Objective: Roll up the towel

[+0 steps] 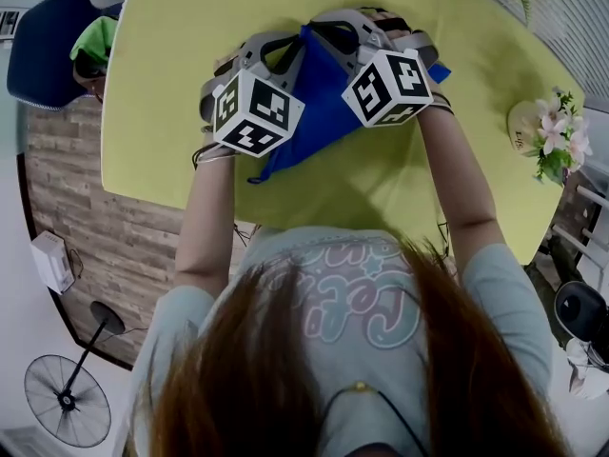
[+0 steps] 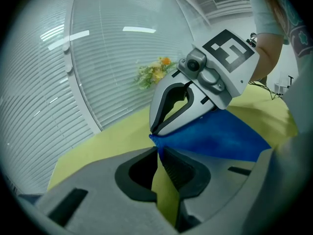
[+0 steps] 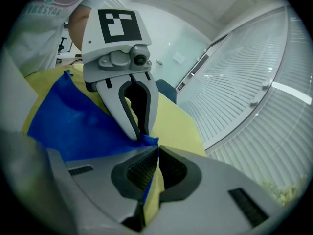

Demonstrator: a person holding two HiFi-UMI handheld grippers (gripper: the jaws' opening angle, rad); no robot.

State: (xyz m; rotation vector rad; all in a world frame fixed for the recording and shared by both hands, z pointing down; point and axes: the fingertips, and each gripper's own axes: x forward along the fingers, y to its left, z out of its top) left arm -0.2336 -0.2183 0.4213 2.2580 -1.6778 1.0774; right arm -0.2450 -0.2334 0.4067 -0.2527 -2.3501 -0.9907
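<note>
Holding the towel [image 1: 319,112] up by one corner, left gripper [image 2: 157,150] and right gripper [image 3: 157,150] both clamp shut on it, tips side by side, over the table [image 1: 181,36]. Best lay it flat, edges even, roll tight.

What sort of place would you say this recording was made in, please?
Probably an indoor office or lab-type room, though I can't be sure: a yellow-green table with decorative flowers, slatted window blinds along the wall, and a standing fan on the floor.
</note>
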